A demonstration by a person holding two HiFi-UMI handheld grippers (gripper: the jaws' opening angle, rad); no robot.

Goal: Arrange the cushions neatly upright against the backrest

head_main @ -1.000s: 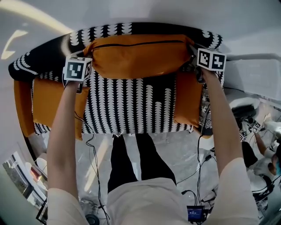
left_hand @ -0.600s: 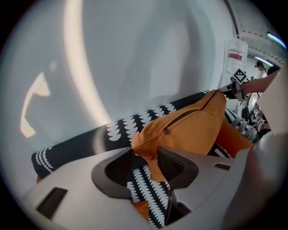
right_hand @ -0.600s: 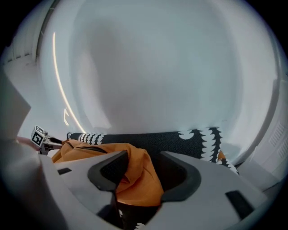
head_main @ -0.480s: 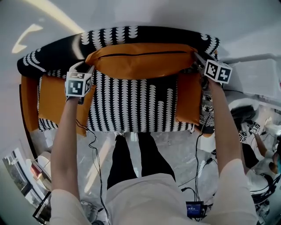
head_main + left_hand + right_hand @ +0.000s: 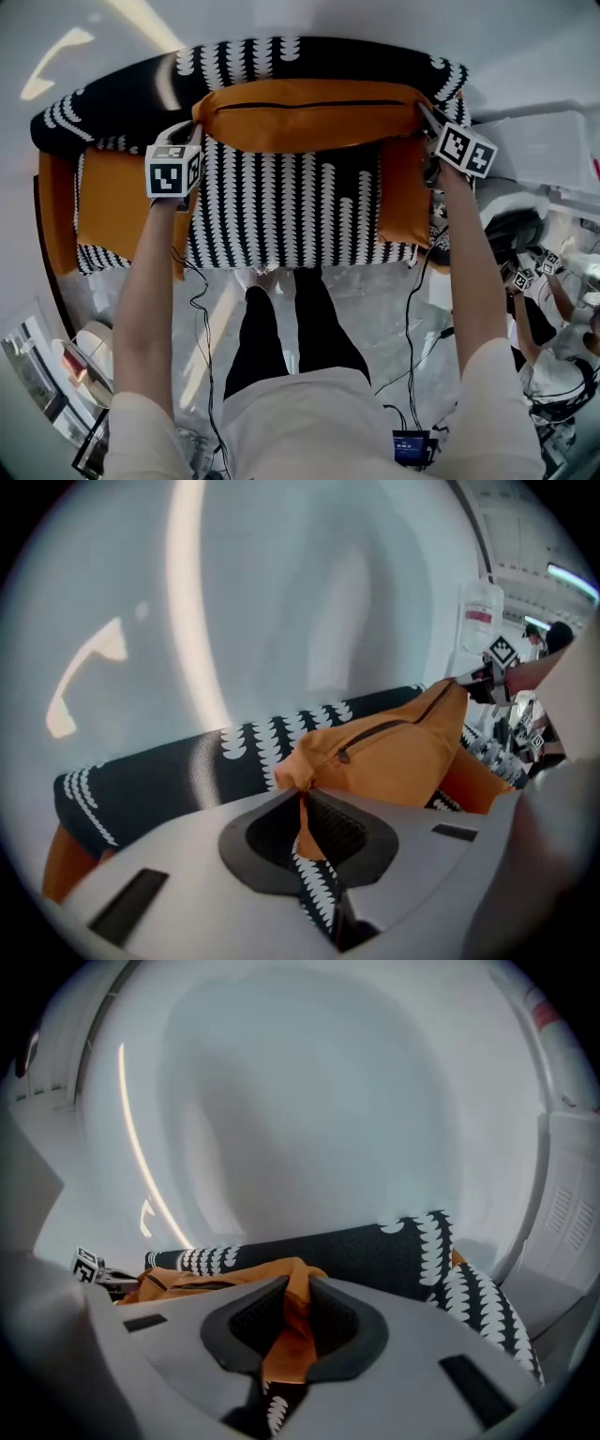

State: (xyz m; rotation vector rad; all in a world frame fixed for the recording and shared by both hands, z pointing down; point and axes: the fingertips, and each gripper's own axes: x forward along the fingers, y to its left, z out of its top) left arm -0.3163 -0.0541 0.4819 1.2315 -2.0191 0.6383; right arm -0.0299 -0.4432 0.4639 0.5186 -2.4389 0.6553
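Orange cushion (image 5: 309, 112) placement: left tool (image 5: 192, 131) and right tool (image 5: 424, 114), jaws just closed, pinch its corners; next, seat it against backrest (image 5: 112, 103).

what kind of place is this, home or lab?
Likely a recording lab, not a home: patterned sofa with an orange cushion against a bare white wall, cables trailing on the floor, more marker cubes at right.

Both arms stretched forward, left gripper (image 5: 302, 797) and right gripper (image 5: 294, 1290) jaws just closed, each pinching a cushion (image 5: 309, 117) corner
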